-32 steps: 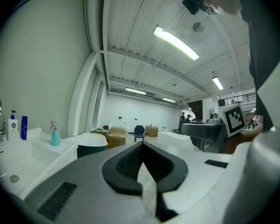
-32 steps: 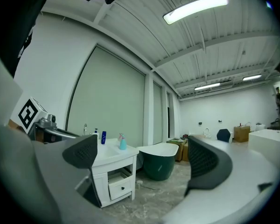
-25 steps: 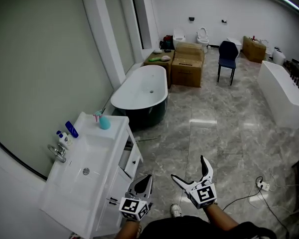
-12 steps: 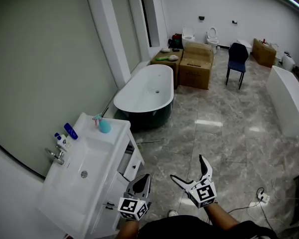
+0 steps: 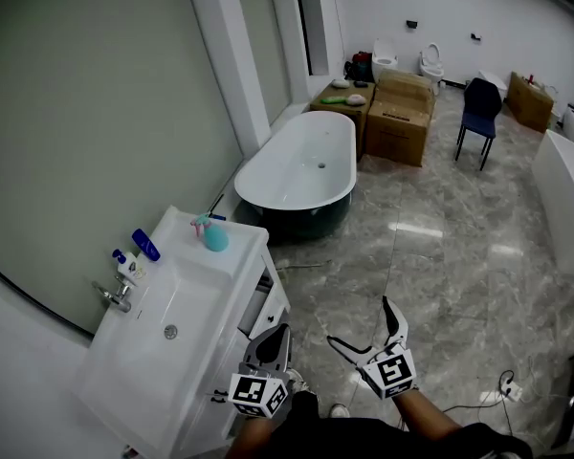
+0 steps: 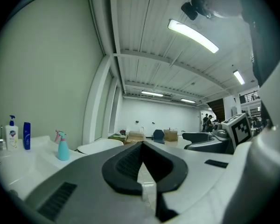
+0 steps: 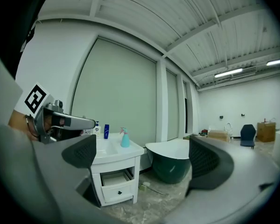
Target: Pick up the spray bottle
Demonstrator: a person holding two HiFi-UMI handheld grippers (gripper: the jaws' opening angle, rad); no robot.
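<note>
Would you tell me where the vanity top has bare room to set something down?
Bare: the far end of the vanity top, between the spray bottle and the front edge, and the near end beyond the basin. Crowded: the wall side, where blue bottle, pump bottle and faucet cluster.

The sink cabinet (image 5: 134,390) stands on the left, by the wall. The spray bottle (image 5: 213,236) stands on its far corner. Two small bottles (image 5: 145,245) stand by the tap (image 5: 115,297). The bathtub (image 5: 268,175) is behind the cabinet, with boxes (image 5: 402,113) behind it and a chair (image 5: 478,98) to their right. The left gripper (image 5: 270,349) is just beside the cabinet's front. The right gripper (image 5: 362,323) is to its right, over the floor (image 5: 440,275).
</note>
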